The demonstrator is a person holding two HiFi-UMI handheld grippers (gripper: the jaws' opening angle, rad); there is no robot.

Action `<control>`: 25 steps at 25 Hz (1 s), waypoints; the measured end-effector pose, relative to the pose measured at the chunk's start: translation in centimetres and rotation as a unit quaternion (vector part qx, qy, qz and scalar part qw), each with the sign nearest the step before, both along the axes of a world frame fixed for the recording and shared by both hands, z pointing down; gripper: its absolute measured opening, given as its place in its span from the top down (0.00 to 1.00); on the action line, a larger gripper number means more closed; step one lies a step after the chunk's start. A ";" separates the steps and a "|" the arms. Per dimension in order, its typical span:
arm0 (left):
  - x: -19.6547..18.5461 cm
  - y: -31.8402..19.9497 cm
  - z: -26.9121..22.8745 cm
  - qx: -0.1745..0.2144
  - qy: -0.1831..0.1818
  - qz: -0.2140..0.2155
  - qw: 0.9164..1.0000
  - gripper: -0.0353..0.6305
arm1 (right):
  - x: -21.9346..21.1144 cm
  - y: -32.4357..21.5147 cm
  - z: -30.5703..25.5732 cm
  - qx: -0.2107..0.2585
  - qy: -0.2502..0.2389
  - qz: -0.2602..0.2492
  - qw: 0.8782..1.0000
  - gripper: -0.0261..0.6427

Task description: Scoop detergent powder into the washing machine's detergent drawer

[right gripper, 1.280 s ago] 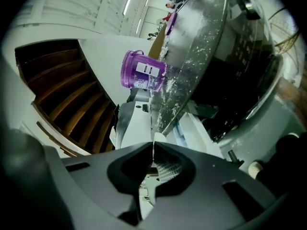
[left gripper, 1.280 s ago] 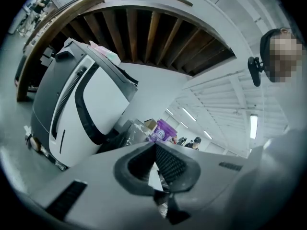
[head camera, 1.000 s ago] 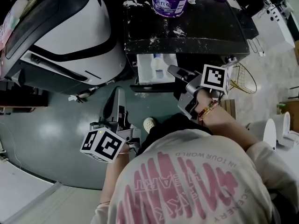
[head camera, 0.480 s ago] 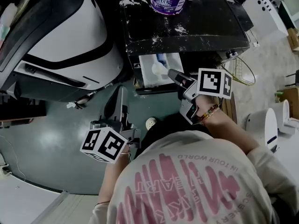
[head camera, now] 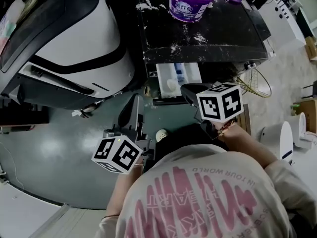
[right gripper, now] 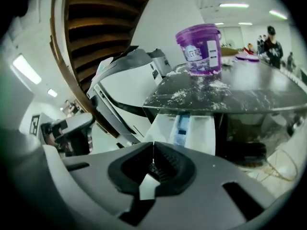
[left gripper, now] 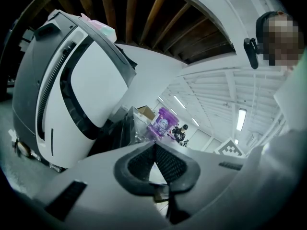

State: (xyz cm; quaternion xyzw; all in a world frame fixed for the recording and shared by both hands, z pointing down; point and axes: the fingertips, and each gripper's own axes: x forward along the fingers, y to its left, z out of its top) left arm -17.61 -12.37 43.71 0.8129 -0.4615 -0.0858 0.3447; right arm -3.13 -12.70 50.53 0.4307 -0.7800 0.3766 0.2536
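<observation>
Hovering clenched: right gripper [head camera: 186, 89] beside the open detergent drawer [head camera: 179, 75], left gripper [head camera: 135, 99] lower.

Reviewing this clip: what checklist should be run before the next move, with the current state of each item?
1. Detergent drawer pulled open: ok.
2. Purple tub upright and uncovered on the machine top: ok.
3. Scoop held: not ok; left gripper and right gripper are both shut with nothing between the jaws.
4. Scoop's whereabouts: cannot tell; none shows.
5. Machine top free of spills: not ok; white powder lies scattered near the tub.
</observation>
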 end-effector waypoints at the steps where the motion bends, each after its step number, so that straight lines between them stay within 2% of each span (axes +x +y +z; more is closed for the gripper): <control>1: -0.1 0.1 0.0 0.001 0.001 0.000 1.000 0.94 | -0.3 0.0 0.0 0.009 0.025 -0.019 0.999 0.96; 4: -0.5 0.5 -0.3 0.005 0.008 0.001 1.000 0.94 | -0.6 0.0 0.4 0.023 0.084 -0.061 0.994 0.96; 10: -1.8 1.0 -0.3 0.005 0.011 -0.005 1.000 0.94 | -1.5 0.2 0.7 0.039 0.160 -0.118 0.979 0.96; 14: -2.0 1.3 0.0 0.004 0.007 -0.006 1.000 0.94 | -1.9 0.3 0.8 0.063 0.215 -0.165 0.960 0.96; 20: -2.3 2.1 -0.4 0.012 0.002 -0.005 1.000 0.94 | -2.6 0.9 1.0 0.087 0.269 -0.209 0.936 0.96; 25: -2.6 2.5 -0.4 0.014 -0.003 -0.009 1.000 0.94 | -3.0 0.9 1.0 0.120 0.325 -0.258 0.902 0.96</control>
